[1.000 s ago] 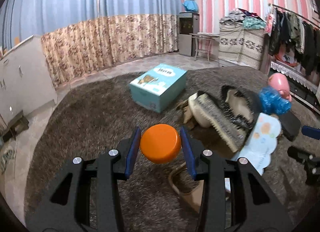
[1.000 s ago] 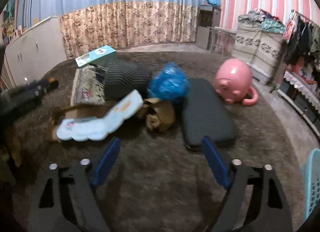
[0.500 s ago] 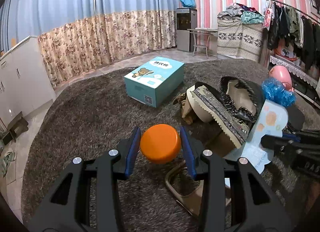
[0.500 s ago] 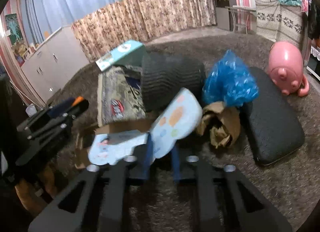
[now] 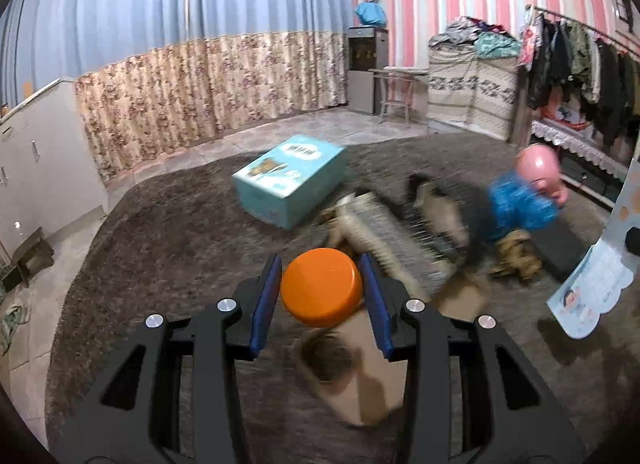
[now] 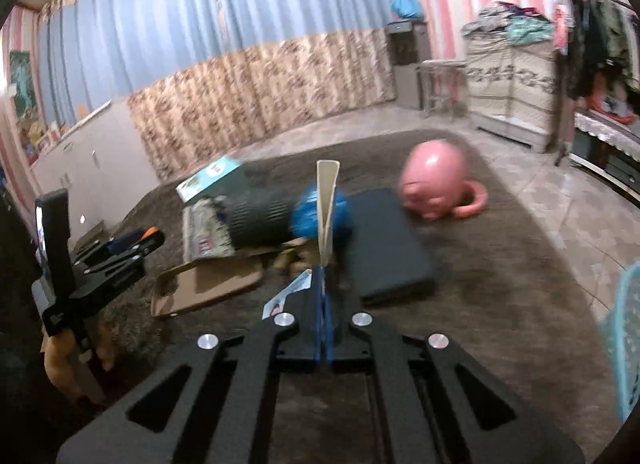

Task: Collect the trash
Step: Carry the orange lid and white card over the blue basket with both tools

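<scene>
Left gripper (image 5: 320, 284) clamps an orange lid (image 5: 321, 286); right gripper (image 6: 323, 296) pinches a paper package (image 6: 327, 208) upright.

Left gripper (image 5: 320, 288) jaws clamped on round orange plastic lid (image 5: 321, 287), held above shaggy brown carpet (image 5: 180, 248). Flat brown cardboard piece (image 5: 360, 376) on carpet below lid. Teal cardboard box (image 5: 289, 179) beyond. Blurred pile right: blue plastic bag (image 5: 516, 204), pink round toy (image 5: 538, 166). Printed light-blue paper sheet (image 5: 596, 288) at right edge, lifted off carpet.

My right gripper (image 6: 323, 284) has now closed on the flat paper package (image 6: 327, 208) and lifted it off the carpet (image 6: 500, 264).
</scene>
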Available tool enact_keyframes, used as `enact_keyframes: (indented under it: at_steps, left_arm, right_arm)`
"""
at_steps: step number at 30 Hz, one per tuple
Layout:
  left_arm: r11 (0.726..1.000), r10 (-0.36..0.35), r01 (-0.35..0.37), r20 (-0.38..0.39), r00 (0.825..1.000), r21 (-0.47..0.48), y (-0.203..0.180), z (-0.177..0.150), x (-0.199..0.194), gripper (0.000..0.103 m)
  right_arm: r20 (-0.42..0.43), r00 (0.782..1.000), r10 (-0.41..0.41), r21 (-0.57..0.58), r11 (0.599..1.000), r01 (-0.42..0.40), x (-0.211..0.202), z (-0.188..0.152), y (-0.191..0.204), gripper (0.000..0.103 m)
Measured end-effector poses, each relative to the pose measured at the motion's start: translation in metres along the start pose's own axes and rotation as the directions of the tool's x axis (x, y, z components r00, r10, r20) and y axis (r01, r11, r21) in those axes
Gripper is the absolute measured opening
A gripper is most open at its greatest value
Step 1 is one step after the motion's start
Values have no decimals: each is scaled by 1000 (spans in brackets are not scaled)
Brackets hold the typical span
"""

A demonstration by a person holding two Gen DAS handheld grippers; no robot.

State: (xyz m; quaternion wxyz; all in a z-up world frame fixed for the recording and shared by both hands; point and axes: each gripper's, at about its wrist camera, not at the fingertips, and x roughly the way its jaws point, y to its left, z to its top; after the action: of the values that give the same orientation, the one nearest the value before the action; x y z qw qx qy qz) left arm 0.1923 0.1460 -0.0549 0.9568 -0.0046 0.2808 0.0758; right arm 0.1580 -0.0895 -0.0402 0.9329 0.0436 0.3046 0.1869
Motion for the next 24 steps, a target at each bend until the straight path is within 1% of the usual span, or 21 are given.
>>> enact_keyframes:
  at_steps: [5, 7, 9, 13, 15, 17, 20, 22, 24]
  left_arm:
    - [998, -53, 50, 68, 996, 49, -47, 21, -29, 40]
    - [995, -74, 69, 89, 993, 66, -67, 27, -35, 40]
    - [993, -100, 93, 94, 991, 75, -89, 34, -38, 40]
    - [983, -167, 158, 97, 981, 90, -132, 43, -43, 40]
    - [975, -204, 192, 105, 973, 111, -159, 47, -47, 40]
    - [964, -244, 228, 113, 963, 134, -187, 48, -51, 40]
    - [946, -303, 284, 115, 946, 156, -221, 46, -58, 40]
    - [928, -353, 331, 111, 929, 173, -247, 44, -64, 40]
    - [905, -405, 383, 104, 908, 186, -276, 40, -70, 40]
  right_arm:
    - [72, 994, -82, 78, 994, 76, -39, 1, -48, 1]
    - [96, 986, -134, 95, 988, 125, -55, 2, -69, 1]
    - [120, 977, -176, 115, 980, 163, -70, 4, -90, 1]
    - [153, 950, -271, 154, 957, 248, -104, 3, -134, 1]
    - [171, 932, -318, 201, 938, 283, -125, 2, -161, 1]
    - [180, 917, -356, 237, 921, 311, -139, 0, -178, 1]
    - [174, 877, -449, 289, 874, 390, -159, -6, -208, 1]
    - [167, 858, -486, 311, 852, 422, -169, -11, -222, 1]
    - [154, 839, -522, 331, 827, 454, -177, -17, -238, 1]
